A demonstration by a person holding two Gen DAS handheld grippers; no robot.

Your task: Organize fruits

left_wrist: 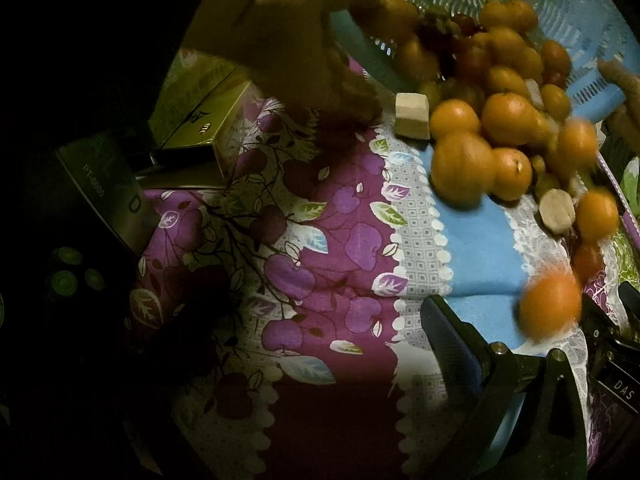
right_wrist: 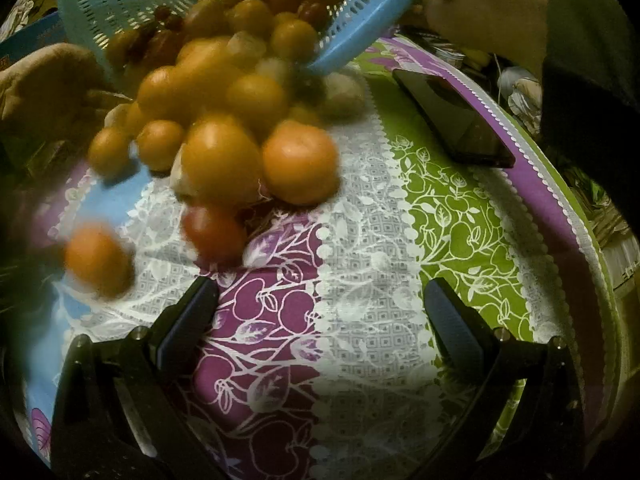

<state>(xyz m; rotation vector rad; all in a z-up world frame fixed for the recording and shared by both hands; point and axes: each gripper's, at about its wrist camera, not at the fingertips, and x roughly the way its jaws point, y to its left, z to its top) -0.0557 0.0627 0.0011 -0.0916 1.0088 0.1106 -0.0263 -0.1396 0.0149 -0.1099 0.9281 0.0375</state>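
Across the patterned tablecloth [right_wrist: 360,240], printed with apples and leaves in purple, green and blue bands, a perforated blue plastic colander [right_wrist: 360,28] is tipping in two bare hands [right_wrist: 480,4], spilling its fruits [right_wrist: 224,120]; sorting is evidently only beginning, with nothing yet grouped. Round, smooth oranges [right_wrist: 300,162] are rolling outward beside smaller red tomato-like pieces [right_wrist: 214,232] and pale cut chunks [left_wrist: 412,114]. A flat dark phone [right_wrist: 452,120] is lying well apart. Both the right gripper [right_wrist: 320,312] and the left gripper [left_wrist: 532,320] are resting with jaws apart, holding nothing.
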